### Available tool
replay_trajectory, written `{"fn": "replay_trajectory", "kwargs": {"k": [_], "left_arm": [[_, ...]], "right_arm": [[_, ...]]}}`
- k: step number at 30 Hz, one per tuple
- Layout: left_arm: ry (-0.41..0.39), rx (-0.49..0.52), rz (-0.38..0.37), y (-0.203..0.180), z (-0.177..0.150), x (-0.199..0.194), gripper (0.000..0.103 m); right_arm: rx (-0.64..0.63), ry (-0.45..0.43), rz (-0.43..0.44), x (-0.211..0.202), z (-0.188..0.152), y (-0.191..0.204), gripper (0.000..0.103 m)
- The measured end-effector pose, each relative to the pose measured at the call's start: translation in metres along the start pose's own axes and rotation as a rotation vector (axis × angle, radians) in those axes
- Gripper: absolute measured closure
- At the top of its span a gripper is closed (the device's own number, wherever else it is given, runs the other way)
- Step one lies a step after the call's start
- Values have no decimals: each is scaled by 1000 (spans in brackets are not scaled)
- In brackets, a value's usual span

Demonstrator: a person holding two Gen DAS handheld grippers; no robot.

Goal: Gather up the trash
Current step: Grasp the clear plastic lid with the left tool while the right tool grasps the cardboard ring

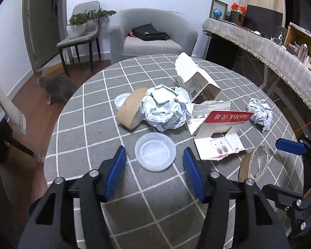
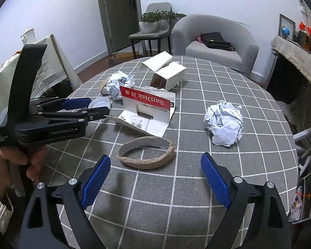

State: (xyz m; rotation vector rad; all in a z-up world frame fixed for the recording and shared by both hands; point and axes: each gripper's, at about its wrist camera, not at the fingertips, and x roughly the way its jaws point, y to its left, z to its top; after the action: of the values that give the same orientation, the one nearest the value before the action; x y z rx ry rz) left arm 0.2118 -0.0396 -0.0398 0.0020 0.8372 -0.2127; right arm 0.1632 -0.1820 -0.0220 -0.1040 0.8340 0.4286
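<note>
On the grey checked tablecloth [image 1: 89, 128] lies a clear plastic lid [image 1: 155, 154]. My left gripper [image 1: 155, 152] stands open around it, and the blue pads do not touch it. Beyond the lid are a large crumpled paper ball [image 1: 165, 110], a brown cardboard roll [image 1: 130, 112], a white cap [image 1: 122, 101], an opened white box [image 1: 199, 85] and torn red SanDisk packaging [image 1: 221, 128]. My right gripper [image 2: 155, 158] is open, and a flattened cardboard ring [image 2: 145, 153] lies just ahead of its tips. A smaller paper ball [image 2: 224, 122] sits to the right.
A grey cat [image 1: 58, 87] stands on the wooden floor left of the round table. Behind it are a grey armchair [image 1: 153, 37] with a black bag and a chair [image 1: 80, 39] that bears plants. A cloth-covered sideboard [image 1: 269, 49] runs along the right.
</note>
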Motion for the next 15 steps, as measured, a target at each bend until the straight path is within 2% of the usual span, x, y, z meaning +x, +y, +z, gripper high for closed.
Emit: {"fn": "replay_trajectory", "kwargs": {"k": [2, 4, 15], "left_arm": [[1, -2, -3, 0, 2, 2, 49], [-1, -8, 2, 1, 4, 3, 61], [-42, -62, -60, 16, -1, -13, 61]], "right_arm": [[-7, 2, 7, 1, 1, 1, 13], [-16, 12, 8, 4, 2, 4, 13], [-58, 56, -31, 22, 9, 24, 13]]}}
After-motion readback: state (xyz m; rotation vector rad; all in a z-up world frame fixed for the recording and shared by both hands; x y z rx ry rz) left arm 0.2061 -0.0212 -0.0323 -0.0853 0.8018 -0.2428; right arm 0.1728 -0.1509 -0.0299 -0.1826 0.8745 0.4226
